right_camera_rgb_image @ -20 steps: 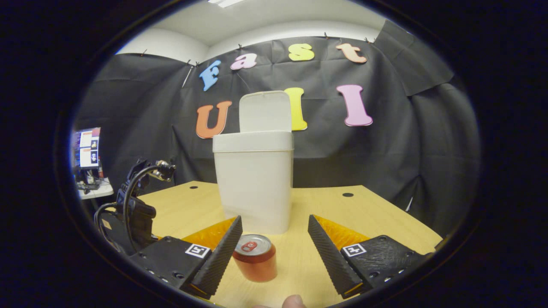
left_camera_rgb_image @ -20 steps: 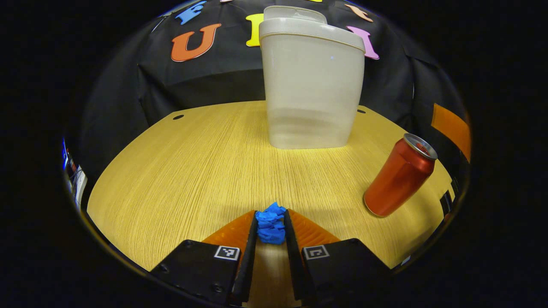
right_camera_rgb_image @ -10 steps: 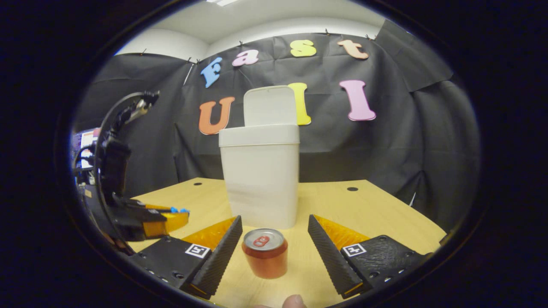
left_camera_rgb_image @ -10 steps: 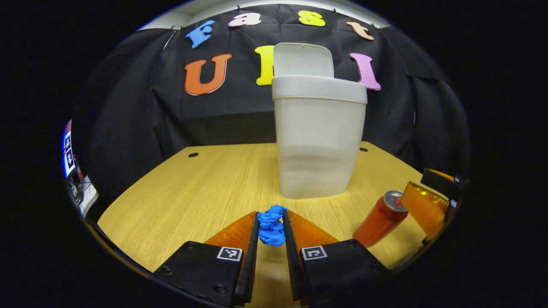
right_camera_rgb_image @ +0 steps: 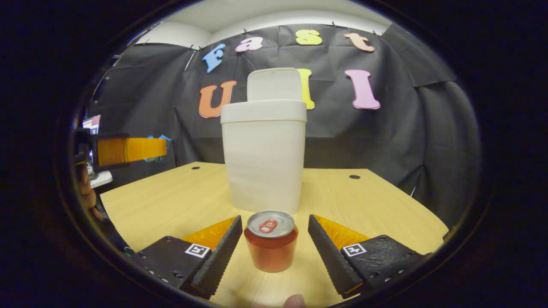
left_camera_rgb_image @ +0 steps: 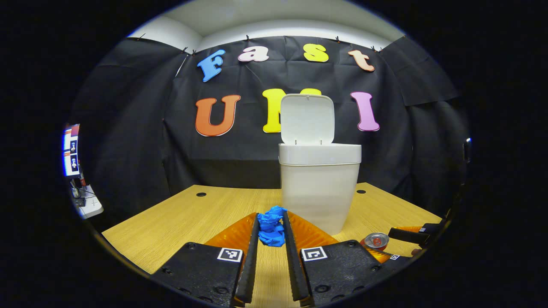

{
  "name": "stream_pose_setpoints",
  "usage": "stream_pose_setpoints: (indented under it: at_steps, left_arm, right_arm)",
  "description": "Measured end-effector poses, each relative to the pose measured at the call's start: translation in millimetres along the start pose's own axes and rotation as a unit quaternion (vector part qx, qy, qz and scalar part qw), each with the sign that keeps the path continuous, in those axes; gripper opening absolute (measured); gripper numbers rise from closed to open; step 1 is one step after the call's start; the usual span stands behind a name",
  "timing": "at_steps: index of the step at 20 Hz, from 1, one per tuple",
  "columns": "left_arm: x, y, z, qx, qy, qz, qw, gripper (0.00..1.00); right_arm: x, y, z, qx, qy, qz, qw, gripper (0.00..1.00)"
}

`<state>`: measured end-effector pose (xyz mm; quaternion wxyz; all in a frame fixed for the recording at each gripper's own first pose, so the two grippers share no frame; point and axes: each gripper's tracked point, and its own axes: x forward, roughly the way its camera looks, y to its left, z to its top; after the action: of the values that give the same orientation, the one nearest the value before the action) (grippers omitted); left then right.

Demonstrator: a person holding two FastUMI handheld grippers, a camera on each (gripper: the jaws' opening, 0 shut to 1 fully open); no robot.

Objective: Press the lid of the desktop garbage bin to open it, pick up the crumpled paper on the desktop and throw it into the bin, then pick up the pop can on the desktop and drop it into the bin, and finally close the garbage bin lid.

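Change, left gripper (left_camera_rgb_image: 270,256): raised off the worktop (left_camera_rgb_image: 201,214) over the last second, blue crumpled paper (left_camera_rgb_image: 271,226) pinched between both fingers throughout.
Change, bin (left_camera_rgb_image: 319,188): earlier looming above the left gripper view, now at rim height; lid (left_camera_rgb_image: 307,119) upright, mouth open.
Meaning: paper lifted; carry to the bin and drop likely next.
Paper versus bin: short of the near wall, below the rim, not yet over the mouth.
Right gripper (right_camera_rgb_image: 274,252): fingers spread wide, closer around the pop can (right_camera_rgb_image: 271,246) than a second ago, touching neither side.
Can: upright on the worktop, just before the bin.
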<state>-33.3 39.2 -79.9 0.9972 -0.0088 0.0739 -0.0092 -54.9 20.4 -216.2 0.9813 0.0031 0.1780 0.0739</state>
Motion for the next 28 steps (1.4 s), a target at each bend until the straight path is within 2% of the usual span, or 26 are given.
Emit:
stream_pose_setpoints:
  at_steps: [5,6,7,9,11,16,17,18,22,24,25,28]
  left_arm:
    - [-5,-6,6,-0.013,-0.011,-0.016,1.000,0.36]
    - [-5,-5,6,-0.013,-0.011,-0.016,1.000,0.36]
    - [-4,-3,7,-0.013,-0.012,-0.016,1.000,0.36]
    - [-6,-1,6,-0.015,-0.011,-0.015,1.000,0.36]
    - [-5,1,4,-0.015,-0.009,-0.016,1.000,0.36]
    - [-5,6,5,-0.017,-0.012,-0.015,1.000,0.36]
    - [-5,7,5,-0.020,-0.013,-0.015,1.000,0.32]
    - [-5,7,2,-0.021,-0.009,-0.015,1.000,0.36]
    - [-4,10,-3,-0.021,-0.003,-0.014,1.000,0.36]
    - [-3,9,-4,-0.024,-0.001,-0.016,1.000,0.36]
    - [-3,9,-3,-0.025,-0.001,-0.015,1.000,0.36]
    - [-3,12,-3,-0.024,-0.004,-0.012,1.000,0.36]
  right_arm:
    - [10,2,-22,0.006,0.035,0.000,0.999,0.96]
    - [12,2,-27,0.006,0.042,0.000,0.999,0.94]
    - [13,2,-33,0.007,0.050,0.000,0.999,0.96]
    - [17,3,-43,0.011,0.067,0.001,0.998,0.94]
    - [20,0,-44,0.016,0.072,-0.004,0.997,0.97]
    - [21,4,-57,0.028,0.118,-0.005,0.993,0.96]
    - [22,4,-59,0.029,0.123,-0.005,0.992,0.96]
    - [22,3,-60,0.026,0.128,-0.009,0.991,0.96]
    - [23,4,-65,0.035,0.150,-0.012,0.988,0.96]
    - [24,7,-68,0.044,0.161,-0.013,0.986,0.91]
    - [24,7,-67,0.047,0.163,-0.015,0.985,0.82]
    - [22,8,-68,0.049,0.167,-0.012,0.985,0.84]
